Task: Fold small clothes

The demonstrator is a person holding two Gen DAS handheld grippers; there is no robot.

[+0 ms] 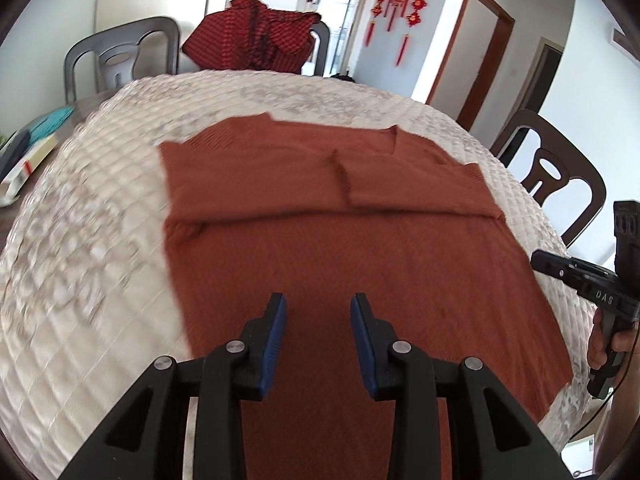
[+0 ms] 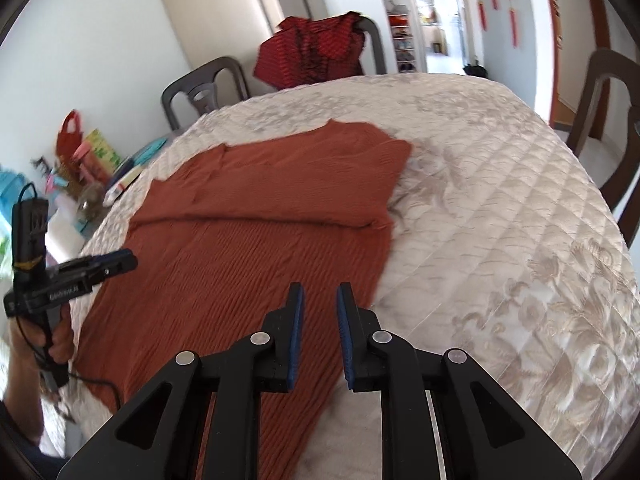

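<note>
Sweater point(image 1: 320, 240): rust knit, flat at frame centre on quilted counter point(image 1: 80, 280), beneath both jaws.
Left gripper point(image 1: 318, 312): jaws wide, empty.
Right gripper point(image 2: 320, 304): jaws narrowly parted, empty.

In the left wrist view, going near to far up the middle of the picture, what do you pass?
Left gripper, jaws apart → rust-brown sweater, its sleeves folded in across the far part → bare quilted table cover → red patterned garment draped over a chair → far wall.

Bright daylight comes from the far doorway point(image 1: 344, 20), blown out white. Motion blur smears the quilted table cover point(image 1: 80, 240) at left. Fisheye bending and dark vignetting mark every edge.
</note>
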